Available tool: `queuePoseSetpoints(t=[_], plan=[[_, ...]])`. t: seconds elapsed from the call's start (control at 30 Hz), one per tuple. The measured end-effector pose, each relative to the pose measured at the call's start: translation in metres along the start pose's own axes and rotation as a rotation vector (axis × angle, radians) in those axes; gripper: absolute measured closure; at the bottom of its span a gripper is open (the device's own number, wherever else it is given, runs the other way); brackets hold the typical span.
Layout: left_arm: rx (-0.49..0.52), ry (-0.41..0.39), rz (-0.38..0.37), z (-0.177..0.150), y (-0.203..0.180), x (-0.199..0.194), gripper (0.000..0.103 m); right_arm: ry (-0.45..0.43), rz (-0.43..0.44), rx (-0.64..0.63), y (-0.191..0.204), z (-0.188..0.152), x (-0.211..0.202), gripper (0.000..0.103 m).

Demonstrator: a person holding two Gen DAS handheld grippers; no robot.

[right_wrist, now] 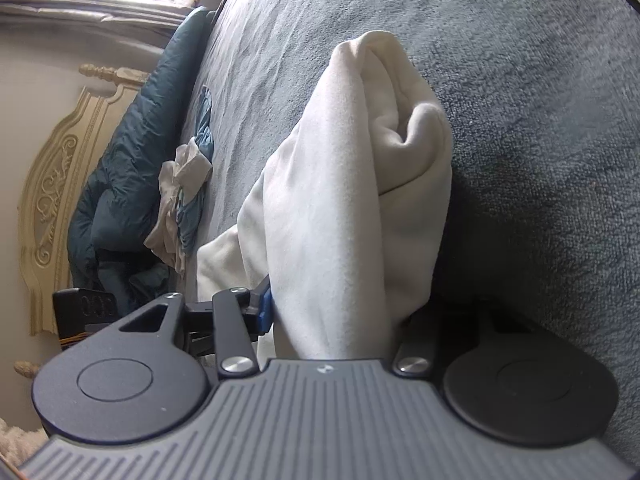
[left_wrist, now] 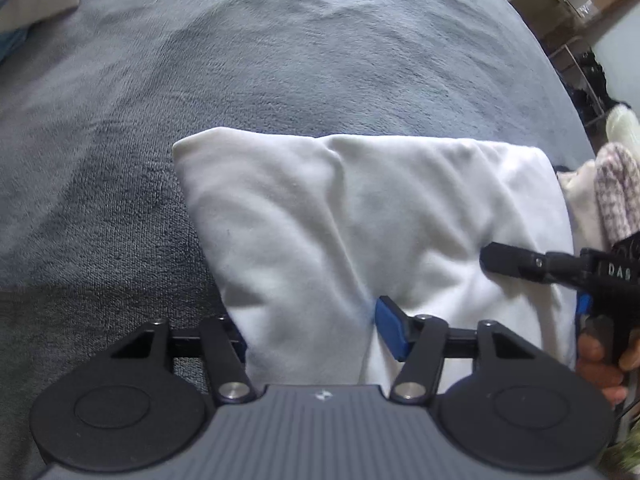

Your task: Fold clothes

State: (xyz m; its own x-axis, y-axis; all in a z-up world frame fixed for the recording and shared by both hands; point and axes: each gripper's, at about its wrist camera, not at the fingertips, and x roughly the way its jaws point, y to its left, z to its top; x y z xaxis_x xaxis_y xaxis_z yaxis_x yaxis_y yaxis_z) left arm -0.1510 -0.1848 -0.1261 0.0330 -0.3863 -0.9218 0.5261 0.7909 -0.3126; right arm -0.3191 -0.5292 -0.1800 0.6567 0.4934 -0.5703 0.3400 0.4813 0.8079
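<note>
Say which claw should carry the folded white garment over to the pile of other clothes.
Probably the left claw: it straddles the near edge of the folded white cotton garment. The right claw only reaches over its side. Whether either has clamped it is unclear.

Black linkage arms, silver screws, blue fingers (left_wrist: 390, 328), ribbed grey housing, round black discs.

Between your left gripper's (left_wrist: 316, 332) matt black fingers lies soft, smooth white cloth (left_wrist: 340, 232); beyond them, a nubbly grey fleece blanket (left_wrist: 280, 60).
</note>
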Motion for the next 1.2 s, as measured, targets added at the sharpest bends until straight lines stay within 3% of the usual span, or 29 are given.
queuePoseSetpoints(t=[0.13,0.3,0.53,0.73,1.0,1.2], plan=[[0.034,-0.036,0.028,-0.007,-0.015,-0.008,0.066,0.007,-0.019,-0.051,0.006,0.000,0.000,0.068],[0.096,-0.085,0.083,-0.009,-0.052,-0.008,0.081,-0.005,-0.105,-0.188,0.029,-0.006,-0.002,0.078],[0.141,-0.134,0.105,0.001,-0.078,0.003,0.086,-0.058,-0.257,-0.403,0.068,-0.024,-0.004,0.082],[0.154,-0.188,0.062,-0.001,-0.080,-0.007,0.087,-0.123,-0.349,-0.530,0.093,-0.043,-0.013,0.083],[0.206,-0.254,-0.026,-0.036,-0.112,-0.083,0.088,-0.248,-0.456,-0.640,0.153,-0.091,-0.053,0.084],[0.271,-0.265,-0.129,-0.058,-0.146,-0.154,0.089,-0.348,-0.540,-0.652,0.210,-0.134,-0.115,0.084]])
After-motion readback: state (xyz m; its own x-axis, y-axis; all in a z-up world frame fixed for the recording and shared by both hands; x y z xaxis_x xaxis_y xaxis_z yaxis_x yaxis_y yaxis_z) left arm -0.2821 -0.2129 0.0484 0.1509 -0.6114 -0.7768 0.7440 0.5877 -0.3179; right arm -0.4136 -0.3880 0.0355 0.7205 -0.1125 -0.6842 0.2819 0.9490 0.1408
